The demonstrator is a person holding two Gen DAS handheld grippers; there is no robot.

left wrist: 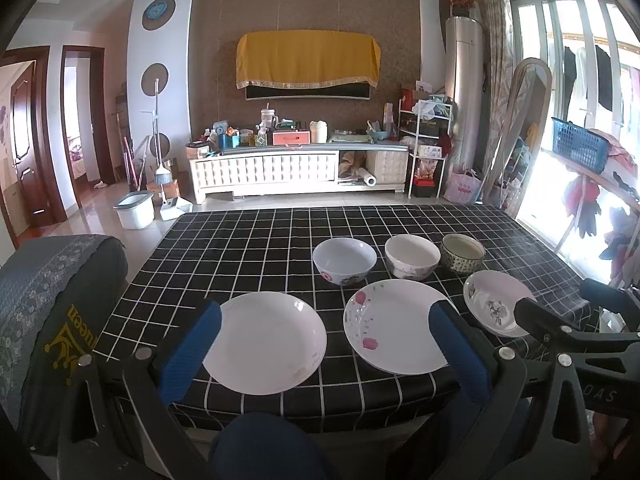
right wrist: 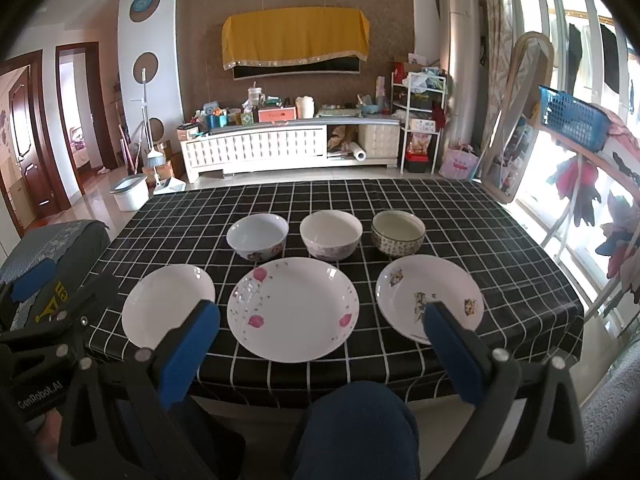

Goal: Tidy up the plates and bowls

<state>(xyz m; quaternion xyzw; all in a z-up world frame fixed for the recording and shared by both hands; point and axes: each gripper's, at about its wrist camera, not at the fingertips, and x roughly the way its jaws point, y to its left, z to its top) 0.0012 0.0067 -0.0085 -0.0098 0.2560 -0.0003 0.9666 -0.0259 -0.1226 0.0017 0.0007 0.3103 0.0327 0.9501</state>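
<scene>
Three plates lie in a row near the front of the black checked table (right wrist: 500,248): a plain white plate (right wrist: 166,304) (left wrist: 266,346), a pink-flowered plate (right wrist: 292,308) (left wrist: 396,326) and a smaller patterned plate (right wrist: 430,298) (left wrist: 494,304). Behind them stand three bowls: a white floral bowl (right wrist: 258,236) (left wrist: 344,260), a cream bowl (right wrist: 331,234) (left wrist: 412,256) and a dark patterned bowl (right wrist: 398,232) (left wrist: 463,253). My left gripper (left wrist: 324,320) is open and empty, held before the table's front edge. My right gripper (right wrist: 320,318) is open and empty there too.
A grey-covered chair or sofa arm (left wrist: 48,292) stands left of the table. A drying rack with clothes and a blue basket (right wrist: 572,120) stands to the right by the window. A white TV cabinet (right wrist: 280,148) is across the room. My knee (right wrist: 356,428) is below the table edge.
</scene>
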